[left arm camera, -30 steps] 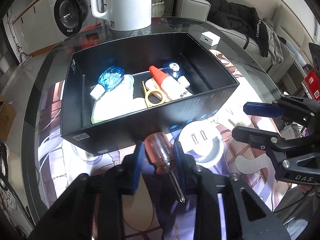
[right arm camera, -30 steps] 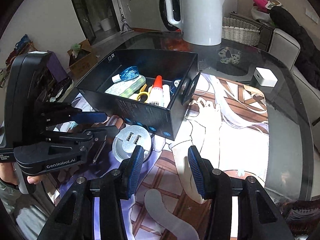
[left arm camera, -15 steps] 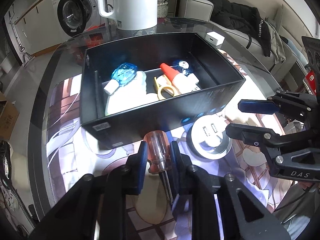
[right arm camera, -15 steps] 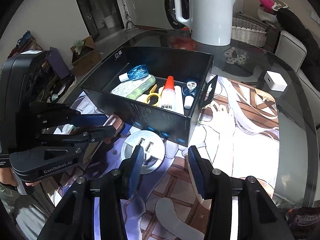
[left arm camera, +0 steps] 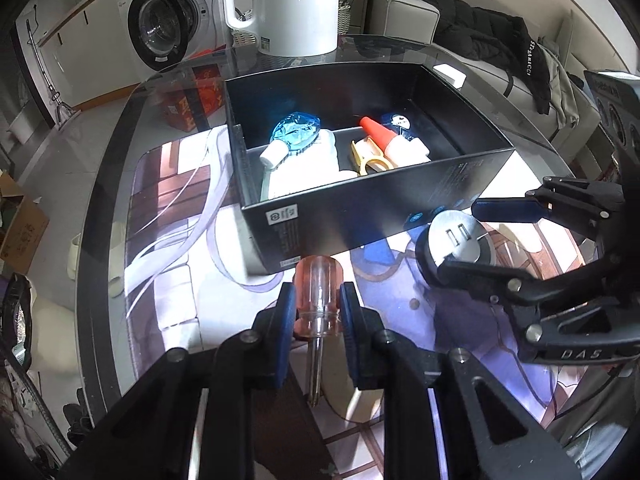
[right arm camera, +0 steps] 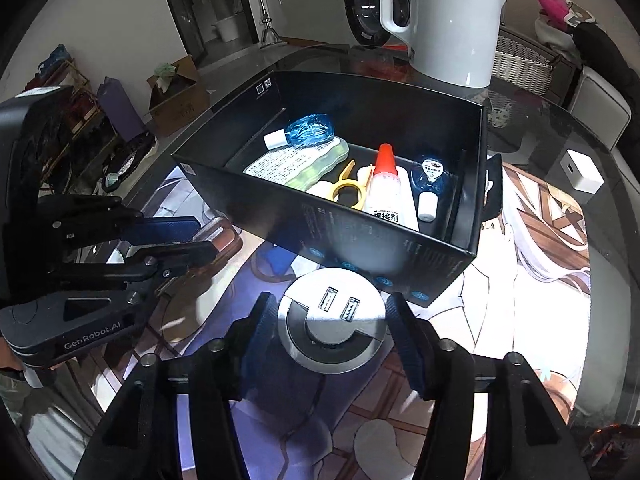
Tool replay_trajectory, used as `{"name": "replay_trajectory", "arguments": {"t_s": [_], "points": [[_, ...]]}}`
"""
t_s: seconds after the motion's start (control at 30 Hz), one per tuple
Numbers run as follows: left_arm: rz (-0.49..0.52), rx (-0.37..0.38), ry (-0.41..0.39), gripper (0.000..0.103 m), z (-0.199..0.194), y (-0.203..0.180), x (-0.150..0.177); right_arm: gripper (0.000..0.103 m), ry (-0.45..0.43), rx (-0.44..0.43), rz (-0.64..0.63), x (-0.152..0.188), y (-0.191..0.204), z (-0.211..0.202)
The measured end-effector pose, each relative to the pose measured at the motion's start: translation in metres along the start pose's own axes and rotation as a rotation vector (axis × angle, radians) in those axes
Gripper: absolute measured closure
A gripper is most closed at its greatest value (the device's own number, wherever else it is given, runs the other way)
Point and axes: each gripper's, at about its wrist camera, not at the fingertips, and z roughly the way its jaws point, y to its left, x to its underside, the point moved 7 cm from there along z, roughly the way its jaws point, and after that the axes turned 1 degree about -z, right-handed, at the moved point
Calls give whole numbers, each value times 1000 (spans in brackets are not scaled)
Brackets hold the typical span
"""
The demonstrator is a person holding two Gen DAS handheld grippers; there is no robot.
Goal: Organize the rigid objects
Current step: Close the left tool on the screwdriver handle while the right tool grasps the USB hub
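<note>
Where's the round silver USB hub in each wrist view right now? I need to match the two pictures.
Left wrist: USB hub at right, partly behind the right gripper.
Right wrist: bottom centre, between the open right gripper's pads.
Shared landmark: black box just behind it.

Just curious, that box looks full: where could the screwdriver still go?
The black box has bare floor along its far wall, behind the blue bottle and orange-capped glue bottle. Its near half is crowded. Outside, the mat right of the white kettle is bare.
</note>
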Motion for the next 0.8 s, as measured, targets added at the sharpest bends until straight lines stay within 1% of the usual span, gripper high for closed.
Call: {"name": "replay_trajectory", "arguments": {"t_s": [0.17,0.23,0.3,0.33,0.5,0.6,0.67,0.8], "points": [[9,-9,-2,81,1,1,-1,38,37,15,-15,3,4,15],[12,-12,0,78,2,1,-2,38,43,21,-25,4,5,19],[15,-16,4,74,5,1,-2,38,44,27,-34,5,7,20],[14,-18,6,73,6,1,-3,38,45,28,-39,5,7,20],[11,-22,32,73,14,1,-3,38,48,27,-39,8,6,20],[19,-25,46,78,17,-1,-1,41,48,31,-48,8,5,19],[26,-32,47,78,17,-1,-1,44,48,35,-54,9,3,18],[20,-30,50,78,17,-1,0,44,49,30,-56,12,0,17]]}}
